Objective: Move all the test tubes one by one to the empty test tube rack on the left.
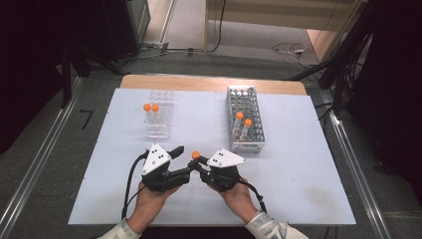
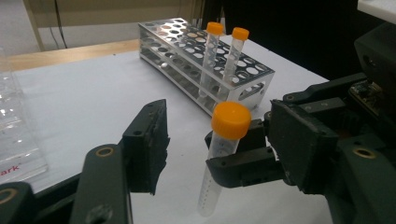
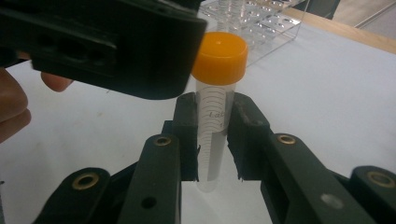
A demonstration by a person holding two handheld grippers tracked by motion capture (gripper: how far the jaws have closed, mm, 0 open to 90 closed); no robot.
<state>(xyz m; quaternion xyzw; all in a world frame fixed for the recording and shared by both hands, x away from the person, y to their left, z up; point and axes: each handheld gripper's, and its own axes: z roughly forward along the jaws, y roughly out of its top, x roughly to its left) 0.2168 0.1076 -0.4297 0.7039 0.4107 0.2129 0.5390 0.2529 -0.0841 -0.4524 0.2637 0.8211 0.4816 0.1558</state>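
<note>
We see a clear plastic tube (image 3: 215, 135) with a bright orange screw cap and faint printed graduation marks down its side. It tapers to a rounded tip at the bottom. Its long axis stands close to upright, cap up and tip down toward the white table (image 1: 298, 189), leaning only slightly in the left gripper view.

The right gripper (image 3: 215, 140) is clenched on the tube: its 2 black pads press on the tube's body just below the cap. We hold it above the near middle of the table, in front of the metal rack (image 1: 245, 122).

The left gripper (image 2: 224, 140) stands beside it with its jaws apart on either side of the cap. In the left gripper view 1 jaw is well clear of the tube on the left. In the right gripper view a jaw of the left gripper sits right against the cap; we cannot tell whether it touches.

The metal rack holds 2 more orange-capped tubes (image 1: 243, 124), both nearly upright. A clear rack (image 1: 159, 117) at the far left holds 2 orange-capped tubes (image 1: 151, 110) as well.
</note>
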